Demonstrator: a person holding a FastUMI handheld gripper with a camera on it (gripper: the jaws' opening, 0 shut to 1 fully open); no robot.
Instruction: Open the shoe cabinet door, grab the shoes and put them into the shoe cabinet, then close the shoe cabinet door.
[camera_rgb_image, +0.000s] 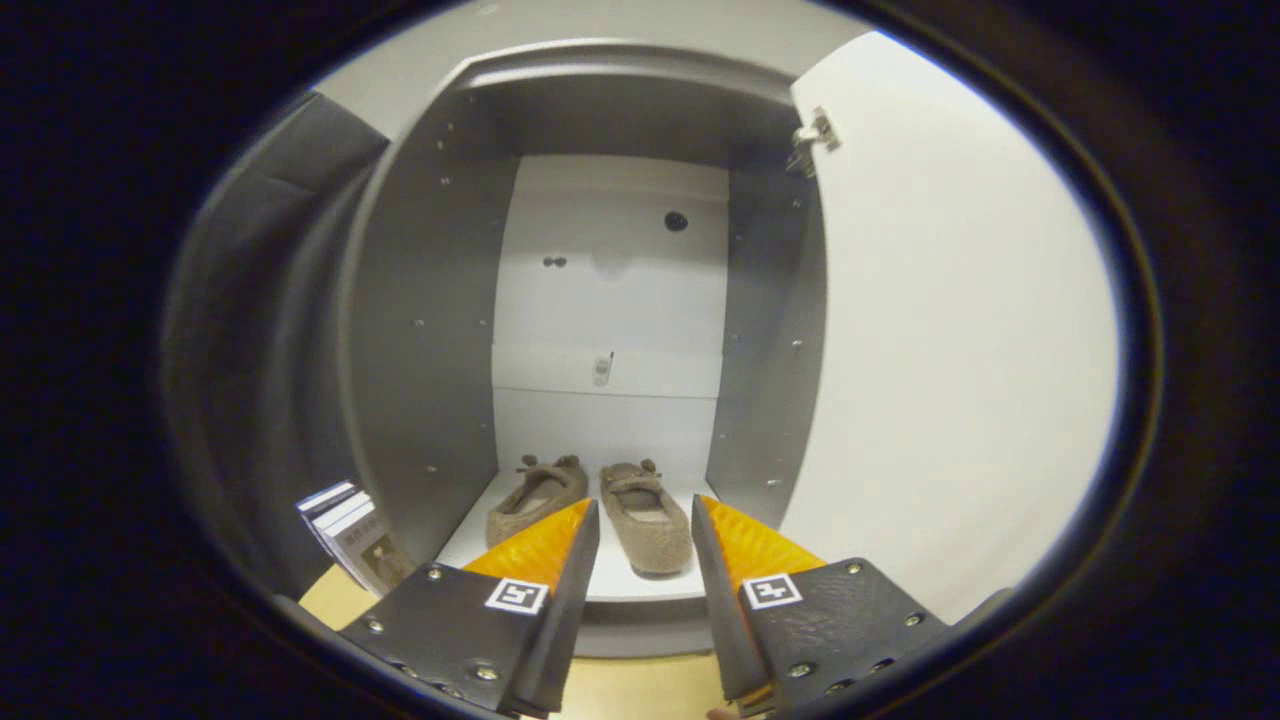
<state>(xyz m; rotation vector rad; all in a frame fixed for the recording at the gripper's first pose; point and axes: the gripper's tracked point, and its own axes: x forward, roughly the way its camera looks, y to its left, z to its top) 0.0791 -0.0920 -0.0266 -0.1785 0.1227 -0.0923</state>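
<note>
Two brown fuzzy shoes lie side by side on the bottom shelf (610, 582) of the white shoe cabinet (430, 330), toes toward the back. The right shoe (648, 518) sits just ahead of the gap between my fingers; the left shoe (532, 497) lies beyond my left finger, which partly hides it. The cabinet door (950, 350) stands swung wide open on the right, its hinge (812, 135) near the top. My gripper (645, 510) is open and holds nothing, just outside the cabinet's front edge.
A stack of small boxes or books (345, 525) leans outside the cabinet's left wall on a wooden floor (330, 600). Dark cloth hangs to the left. The cabinet's back panel (610, 300) has a few holes and fittings.
</note>
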